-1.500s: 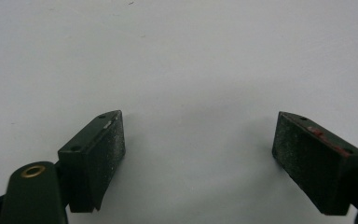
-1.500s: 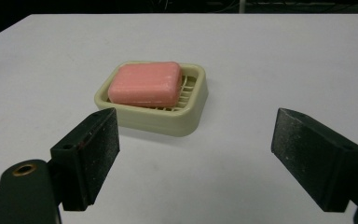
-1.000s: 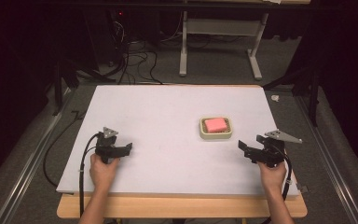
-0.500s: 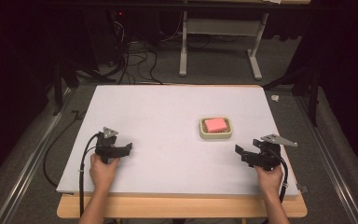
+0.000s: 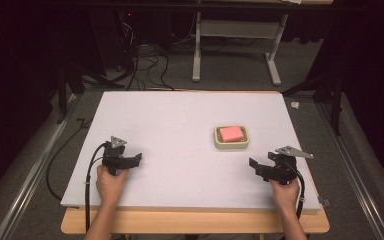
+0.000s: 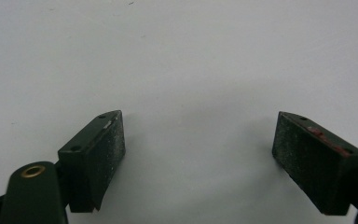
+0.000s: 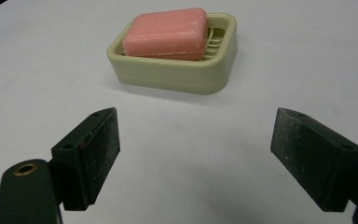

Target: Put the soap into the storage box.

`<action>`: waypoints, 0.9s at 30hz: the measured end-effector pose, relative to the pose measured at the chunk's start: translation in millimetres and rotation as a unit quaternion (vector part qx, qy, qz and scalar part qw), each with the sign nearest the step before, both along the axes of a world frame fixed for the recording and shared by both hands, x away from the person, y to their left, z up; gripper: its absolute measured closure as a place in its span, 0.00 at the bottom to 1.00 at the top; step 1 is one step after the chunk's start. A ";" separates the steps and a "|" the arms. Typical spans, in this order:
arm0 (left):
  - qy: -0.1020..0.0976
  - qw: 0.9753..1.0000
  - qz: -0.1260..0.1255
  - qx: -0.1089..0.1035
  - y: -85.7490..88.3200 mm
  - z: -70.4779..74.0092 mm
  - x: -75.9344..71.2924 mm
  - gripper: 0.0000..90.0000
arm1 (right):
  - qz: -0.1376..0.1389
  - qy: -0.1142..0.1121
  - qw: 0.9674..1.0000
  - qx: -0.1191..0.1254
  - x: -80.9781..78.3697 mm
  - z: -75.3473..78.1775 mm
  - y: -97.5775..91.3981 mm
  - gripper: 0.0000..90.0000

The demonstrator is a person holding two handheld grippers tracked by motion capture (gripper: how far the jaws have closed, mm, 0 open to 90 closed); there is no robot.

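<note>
White tabletop (image 5: 180, 130) lies bare under the left gripper (image 6: 198, 154), spread and holding nothing, while the right gripper (image 7: 193, 158), also spread and empty, should advance squarely toward the pink soap bar (image 7: 167, 33) in its cream ribbed plastic dish (image 7: 177, 74) just beyond its fingertips, probably straddling the bar's long sides.

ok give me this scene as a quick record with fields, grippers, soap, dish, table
left gripper: open, nothing between its jaws, low over bare table at the left
right gripper: open, nothing between its jaws, pointed toward the soap dish, apart from it
soap: pink bar, lying in the dish, tilted with one end raised above the rim
soap dish: cream, slotted bottom, on the table right of centre
table: white top, wooden edge at the near side
contact: neither gripper touches the soap or the dish
</note>
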State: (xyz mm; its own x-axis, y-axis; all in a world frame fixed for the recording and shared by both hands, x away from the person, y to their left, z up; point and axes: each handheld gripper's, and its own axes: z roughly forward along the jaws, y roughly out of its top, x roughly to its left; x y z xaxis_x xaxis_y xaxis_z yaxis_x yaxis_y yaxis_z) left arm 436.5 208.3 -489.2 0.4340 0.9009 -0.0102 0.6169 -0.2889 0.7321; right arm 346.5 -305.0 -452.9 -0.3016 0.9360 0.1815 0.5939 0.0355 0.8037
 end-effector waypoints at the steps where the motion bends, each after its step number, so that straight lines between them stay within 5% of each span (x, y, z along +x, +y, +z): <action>1: 0.000 1.000 0.000 0.000 0.0 0.0 0.0 0.19 | -0.001 0.001 1.000 -0.001 0.2 -0.7 0.5 0.18; 27: 0.000 1.000 0.000 0.000 0.0 0.0 0.0 0.19 | 0.009 0.036 0.999 -0.035 12.3 -23.6 12.4 0.19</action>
